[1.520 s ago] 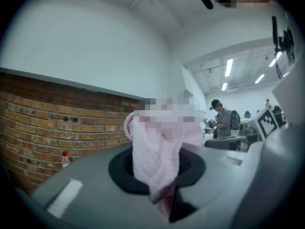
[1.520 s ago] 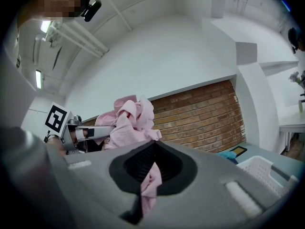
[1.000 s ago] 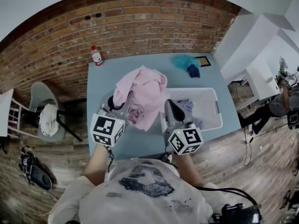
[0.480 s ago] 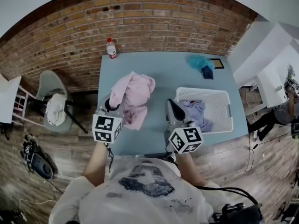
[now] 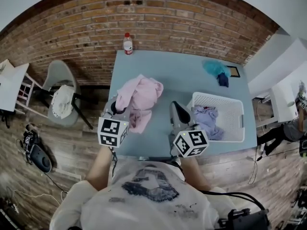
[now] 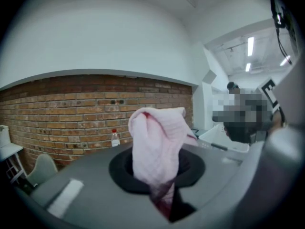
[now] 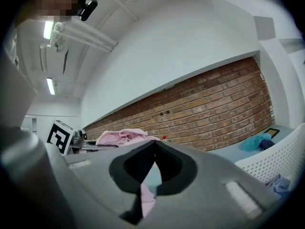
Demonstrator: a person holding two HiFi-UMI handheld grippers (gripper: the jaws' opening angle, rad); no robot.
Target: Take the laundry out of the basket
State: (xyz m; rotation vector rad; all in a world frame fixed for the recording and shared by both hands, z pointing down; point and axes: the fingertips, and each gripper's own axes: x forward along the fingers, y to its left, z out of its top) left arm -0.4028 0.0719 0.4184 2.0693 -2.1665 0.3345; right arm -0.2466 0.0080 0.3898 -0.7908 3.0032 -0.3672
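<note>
Comparing with a second ago, the pink garment (image 5: 141, 94) has come down. Then it hung bunched and raised between the two grippers, overlapping the left edge of the basket (image 5: 218, 96). Now it lies heaped on the table (image 5: 177, 75), left of the basket and apart from it. The left gripper (image 5: 117, 107) is clamped on one end of the garment, its jaws narrow, with a fold of pink cloth rising from between them. The right gripper (image 5: 174, 107) has its jaws pressed together; a sliver of pink shows low in the slit, and I cannot tell whether it is pinched there. In the head view, bare table shows between this gripper and the heap. The garment is pale pink, soft and crumpled, folded over itself in loose humps, with a tail trailing toward the left gripper. Lavender clothes (image 5: 207, 120) lie in the white basket.
</note>
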